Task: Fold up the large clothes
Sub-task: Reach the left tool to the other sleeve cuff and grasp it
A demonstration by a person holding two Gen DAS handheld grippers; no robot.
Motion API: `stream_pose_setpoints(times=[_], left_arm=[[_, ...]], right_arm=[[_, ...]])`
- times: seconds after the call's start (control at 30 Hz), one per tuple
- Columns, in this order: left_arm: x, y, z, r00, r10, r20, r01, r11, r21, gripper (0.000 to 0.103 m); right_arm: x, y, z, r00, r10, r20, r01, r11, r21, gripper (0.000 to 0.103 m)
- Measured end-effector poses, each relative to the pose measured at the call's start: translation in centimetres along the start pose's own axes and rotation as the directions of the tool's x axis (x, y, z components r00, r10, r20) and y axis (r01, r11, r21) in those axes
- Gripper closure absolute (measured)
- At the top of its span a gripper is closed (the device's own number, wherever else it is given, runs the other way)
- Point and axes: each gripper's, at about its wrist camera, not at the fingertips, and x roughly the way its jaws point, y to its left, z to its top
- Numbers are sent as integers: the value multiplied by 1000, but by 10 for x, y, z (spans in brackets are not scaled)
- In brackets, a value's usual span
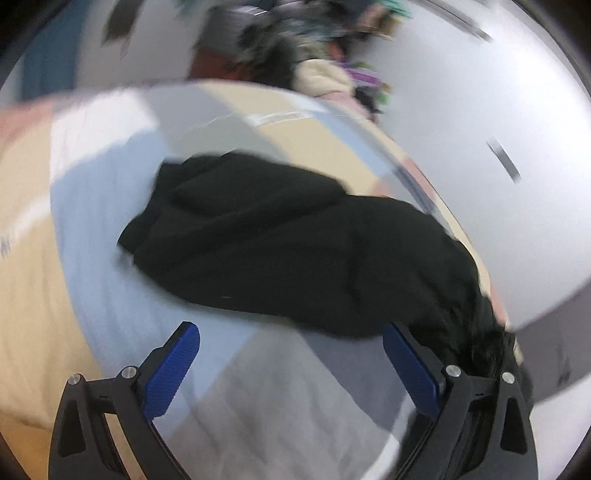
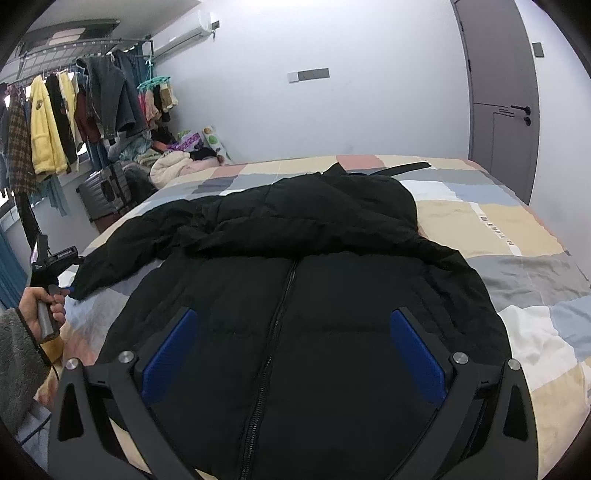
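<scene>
Black puffer jacket (image 2: 295,295) is laid zip-up and flat on the patchwork bedspread (image 2: 517,229) as a folding base, its sleeve (image 1: 295,251) beside the left gripper (image 1: 291,365), while the right gripper (image 2: 295,354) is hovered over the chest, both spread wide, nothing gripped.

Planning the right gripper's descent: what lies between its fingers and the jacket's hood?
Only the jacket itself: its zipped front runs from the right gripper to the hood, seen in the right wrist view.

A home bedroom: patchwork-covered bed (image 2: 517,221), clothes rack (image 2: 74,74), air conditioner (image 2: 181,35)
</scene>
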Motion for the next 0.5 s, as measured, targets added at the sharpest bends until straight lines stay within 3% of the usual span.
stream_pose_setpoints(times=[0.1, 0.27, 0.37, 0.5], left_arm=[[21, 26, 7, 998, -49, -24, 46, 992, -116, 3], [40, 51, 15, 993, -110, 37, 115, 967, -225, 3], [51, 55, 21, 988, -136, 68, 149, 956, -252, 3], [63, 58, 22, 989, -118, 94, 137, 963, -233, 3]], right_arm=[[5, 0, 0, 1000, -4, -16, 4, 1000, 2, 0], [12, -2, 0, 999, -13, -35, 14, 1000, 19, 0], [17, -3, 0, 999, -14, -48, 16, 1000, 23, 0], [28, -1, 0, 997, -15, -71, 17, 1000, 18, 0]])
